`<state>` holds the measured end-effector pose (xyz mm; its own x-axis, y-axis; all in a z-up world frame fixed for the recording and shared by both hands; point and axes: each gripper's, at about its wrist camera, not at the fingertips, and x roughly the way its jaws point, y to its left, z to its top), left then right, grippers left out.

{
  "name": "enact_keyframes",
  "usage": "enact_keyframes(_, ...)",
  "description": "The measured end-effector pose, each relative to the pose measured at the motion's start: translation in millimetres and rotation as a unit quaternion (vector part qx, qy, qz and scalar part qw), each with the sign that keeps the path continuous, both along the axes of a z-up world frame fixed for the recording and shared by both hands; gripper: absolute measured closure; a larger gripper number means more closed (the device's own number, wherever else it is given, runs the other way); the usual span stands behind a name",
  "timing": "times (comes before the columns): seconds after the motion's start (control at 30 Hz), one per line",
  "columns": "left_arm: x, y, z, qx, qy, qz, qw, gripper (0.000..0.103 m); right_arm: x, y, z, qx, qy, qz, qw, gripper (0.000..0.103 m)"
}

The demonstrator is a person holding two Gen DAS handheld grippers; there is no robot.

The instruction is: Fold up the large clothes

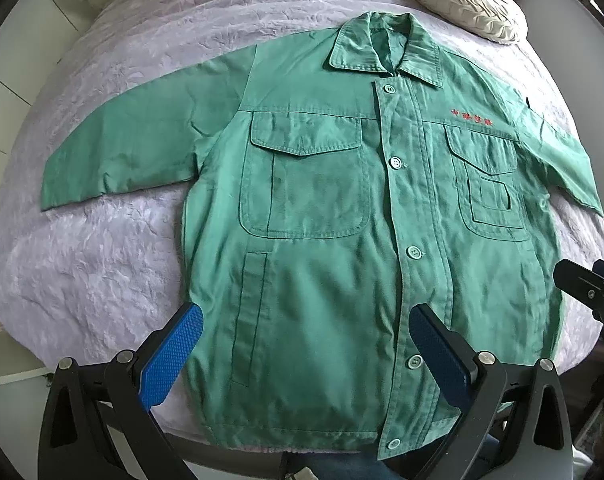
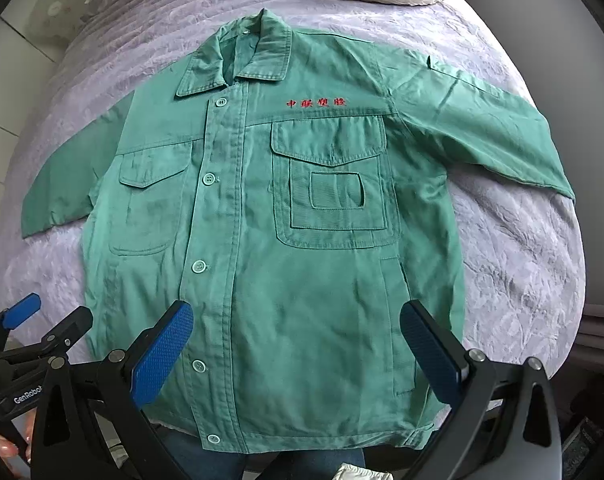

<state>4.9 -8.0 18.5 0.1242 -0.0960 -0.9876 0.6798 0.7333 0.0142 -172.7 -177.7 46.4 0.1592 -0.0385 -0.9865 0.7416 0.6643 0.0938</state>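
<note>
The left gripper (image 1: 305,352) holds its blue fingers (image 1: 172,356) spread wide above the jacket's lower hem, gripping nothing. The right gripper (image 2: 296,350) does the same, its fingers (image 2: 162,352) parted over the hem on the other side of the button placket. Beneath both lies the green work jacket (image 1: 341,216), spread flat and face up on the bed (image 1: 102,256), buttoned, collar away from the cameras, both sleeves stretched outward. Red embroidered characters (image 2: 317,103) sit above one chest pocket. A cream cushion (image 1: 461,0) rests beyond the collar on the lilac bedspread.
</note>
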Motion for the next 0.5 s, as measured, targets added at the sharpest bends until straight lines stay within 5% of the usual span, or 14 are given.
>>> enact_keyframes(0.5, 5.4, -0.7, -0.2, 0.004, -0.002, 0.006, 1.0, 0.0, 3.9, -2.1, -0.6, 0.0, 0.003, 0.002, 1.0, 0.0)
